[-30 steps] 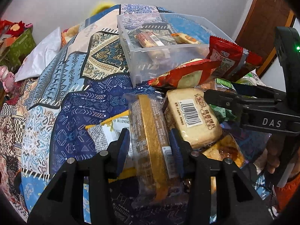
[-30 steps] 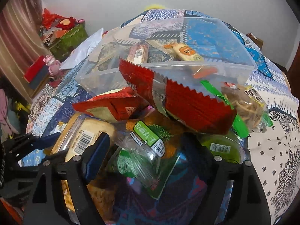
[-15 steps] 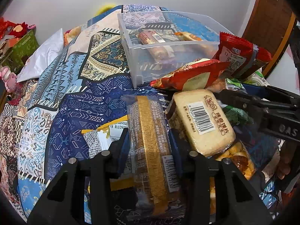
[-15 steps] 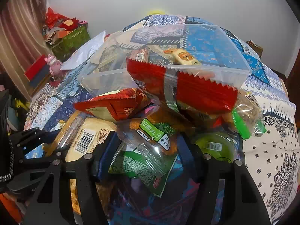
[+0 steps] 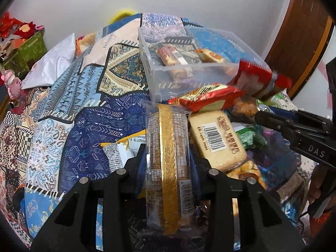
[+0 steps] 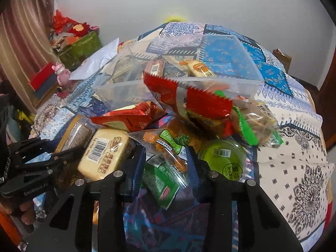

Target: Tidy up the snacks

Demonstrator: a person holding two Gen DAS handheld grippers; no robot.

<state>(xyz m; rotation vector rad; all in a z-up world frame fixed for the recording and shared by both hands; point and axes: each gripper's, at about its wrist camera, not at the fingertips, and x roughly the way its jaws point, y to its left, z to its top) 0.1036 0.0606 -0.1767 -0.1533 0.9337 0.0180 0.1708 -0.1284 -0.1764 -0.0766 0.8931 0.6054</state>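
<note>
Both claws have just been closing: the left gripper (image 5: 168, 163) pinching the gold-striped clear biscuit pack (image 5: 168, 157), the right gripper (image 6: 166, 163) the green-labelled clear bag (image 6: 166, 163) atop the pile, whose slippery film could slide free before reaching the clear plastic bin (image 6: 241, 77).

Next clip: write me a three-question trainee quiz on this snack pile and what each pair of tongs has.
1. True or false: the left tongs are shut on the gold-striped cracker pack.
2. Multiple choice: the right tongs grip A) the green cup, B) the clear green-labelled snack bag, C) the red bag.
3. Fill in: snacks already in the clear plastic bin number ____.

Key: 1 true; 2 B; 3 two. Both tongs have just been closing on their packs.
</note>
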